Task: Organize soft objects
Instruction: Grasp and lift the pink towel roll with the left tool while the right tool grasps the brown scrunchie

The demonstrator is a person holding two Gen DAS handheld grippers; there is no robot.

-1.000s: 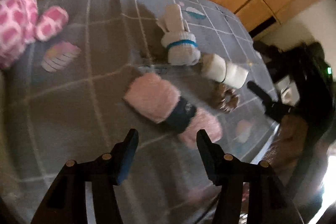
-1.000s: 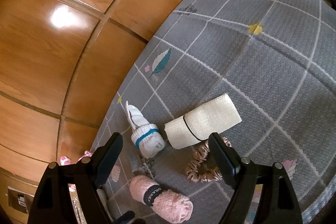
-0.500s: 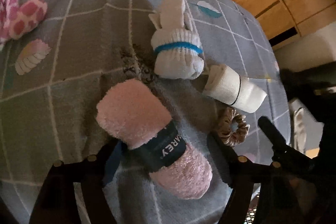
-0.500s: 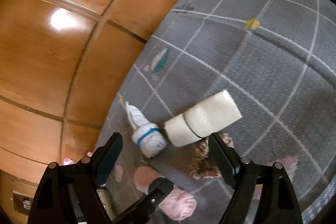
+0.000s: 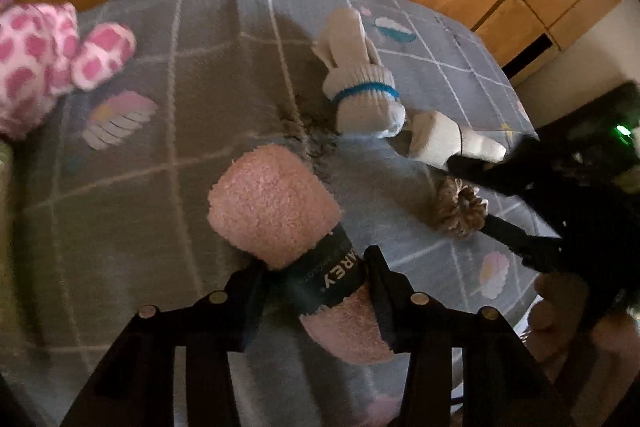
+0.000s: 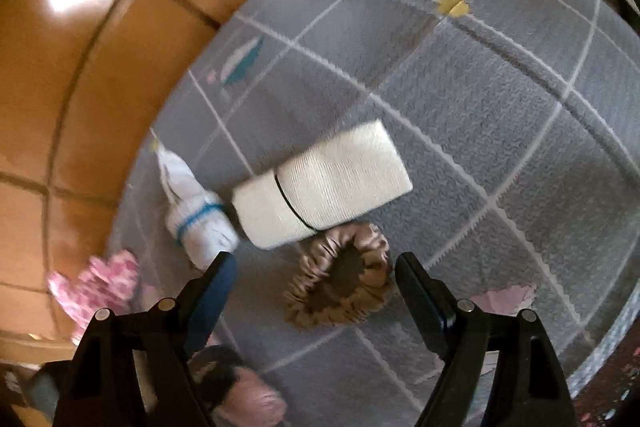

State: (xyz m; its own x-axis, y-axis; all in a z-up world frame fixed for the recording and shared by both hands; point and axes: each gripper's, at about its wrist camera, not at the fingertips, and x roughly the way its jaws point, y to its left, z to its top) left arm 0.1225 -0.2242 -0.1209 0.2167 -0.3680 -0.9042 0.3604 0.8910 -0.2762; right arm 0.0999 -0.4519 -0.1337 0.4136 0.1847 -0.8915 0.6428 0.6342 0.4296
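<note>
Two tools show over a grey checked mat [image 5: 132,163] laid on a wooden floor [image 6: 80,75]. In the left wrist view, the left tool [image 5: 316,279] has its fingers closed in against the dark band of a rolled pink towel [image 5: 276,207], one finger on each side of the band. The roll runs diagonally, its thicker end ahead of the fingertips and its other end back between the finger arms. Ahead and to the right of that tool lies a white sock bundle with a blue stripe [image 5: 364,99], and just right of it a cream cloth roll [image 5: 444,141] with a thin black band. A pink spotted plush [image 5: 44,55] sits far ahead to the left, at the mat's edge.

In the right wrist view, the right tool [image 6: 314,275] stands wide apart and holds nothing. A brown scrunchie [image 6: 340,283] lies on the mat between its fingertips, apart from both. Just ahead of the scrunchie is the cream cloth roll [image 6: 324,183], and the sock bundle [image 6: 196,211] lies ahead of the tool's left finger. The towel's pink end [image 6: 252,399] shows low, behind that finger.
</note>
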